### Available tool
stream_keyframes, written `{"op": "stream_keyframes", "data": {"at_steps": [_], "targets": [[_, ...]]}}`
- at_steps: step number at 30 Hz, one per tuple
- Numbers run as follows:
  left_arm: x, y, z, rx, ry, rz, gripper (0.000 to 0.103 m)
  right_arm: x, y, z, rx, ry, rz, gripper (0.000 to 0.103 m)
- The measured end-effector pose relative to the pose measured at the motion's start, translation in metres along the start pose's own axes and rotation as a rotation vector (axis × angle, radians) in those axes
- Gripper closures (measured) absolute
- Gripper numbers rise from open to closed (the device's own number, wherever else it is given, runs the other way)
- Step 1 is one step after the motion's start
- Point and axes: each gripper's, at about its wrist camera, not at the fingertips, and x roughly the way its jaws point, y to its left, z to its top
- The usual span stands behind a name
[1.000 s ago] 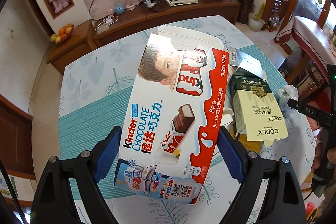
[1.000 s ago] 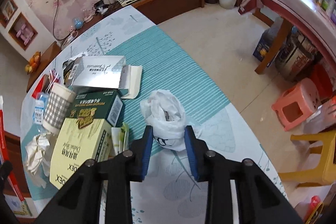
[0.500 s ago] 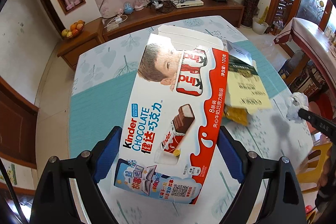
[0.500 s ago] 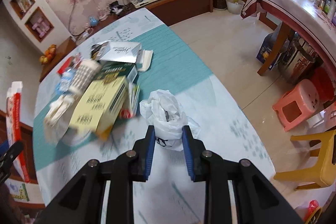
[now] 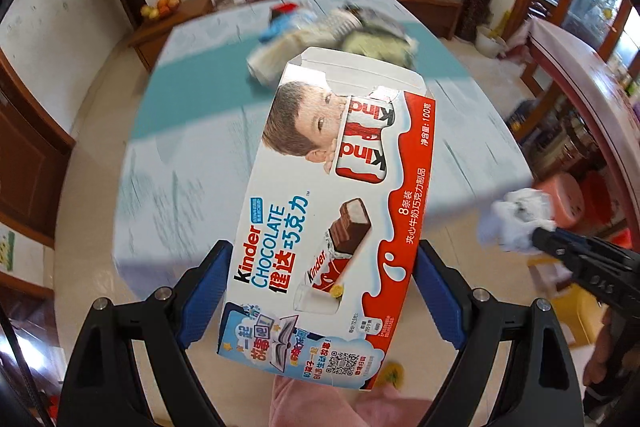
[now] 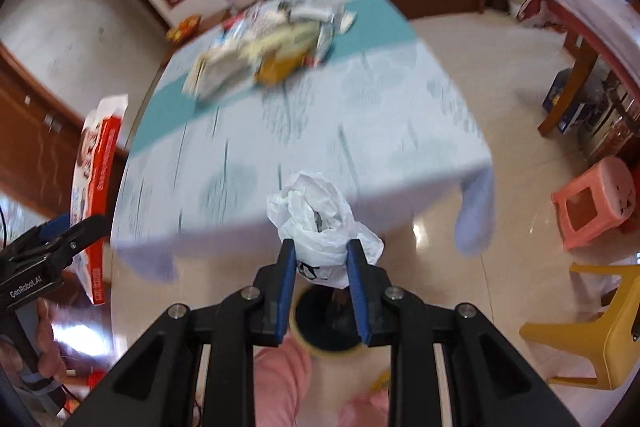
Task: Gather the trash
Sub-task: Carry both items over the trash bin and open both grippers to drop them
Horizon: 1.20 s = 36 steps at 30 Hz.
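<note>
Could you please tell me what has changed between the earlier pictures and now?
Both claws have pulled back from the table with their loads, so its near edge and the floor now show below them. The left claw still clamps the red-and-white cardboard chocolate box; the right claw still pinches the crumpled white plastic bag. The remaining trash stays on the table.

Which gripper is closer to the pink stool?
Right. The right gripper, holding the white bag, is on the side of the pink stool; the left gripper, with the chocolate box, is across from it.
</note>
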Motion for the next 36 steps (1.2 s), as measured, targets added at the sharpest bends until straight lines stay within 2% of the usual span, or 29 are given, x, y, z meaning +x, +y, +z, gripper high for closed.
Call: {"op": "stream_keyframes", "data": {"at_steps": [4,8,12,16,20,23,27,30,34,35,36], "targets": [[0.0,-0.021,-0.047,0.027,0.084,-0.092,0.015,0.027,-0.009,-0.044,0.044,0.14,0.026,0.078],[0.02,-0.04,-0.09,0.085,0.153,-0.12,0.015,0.075,-0.012,-0.082,0.059,0.255,0.022,0.078],[0.074,-0.047,-0.135,0.073,0.244,-0.252,0.015,0.13,-0.02,-0.114,0.107,0.335,0.002,0.078],[0.152,-0.049,-0.173,0.055,0.331,-0.322,0.015,0.192,-0.036,-0.14,0.158,0.393,-0.035,0.078],[0.242,-0.054,-0.207,0.05,0.415,-0.304,0.015,0.252,-0.056,-0.162,0.223,0.438,-0.076,0.078],[0.295,-0.052,-0.226,0.034,0.459,-0.286,0.015,0.292,-0.068,-0.173,0.255,0.462,-0.099,0.078],[0.362,-0.044,-0.243,0.019,0.563,-0.272,0.015,0.327,-0.074,-0.183,0.288,0.491,-0.098,0.077],[0.39,-0.042,-0.247,0.04,0.604,-0.247,0.015,0.345,-0.074,-0.187,0.289,0.497,-0.096,0.076],[0.403,-0.039,-0.244,0.074,0.605,-0.196,0.012,0.353,-0.071,-0.19,0.288,0.494,-0.071,0.073],[0.405,-0.034,-0.24,0.074,0.601,-0.186,0.009,0.354,-0.07,-0.189,0.288,0.493,-0.062,0.073],[0.406,-0.031,-0.237,0.073,0.595,-0.173,0.002,0.356,-0.068,-0.188,0.287,0.493,-0.06,0.072]]}}
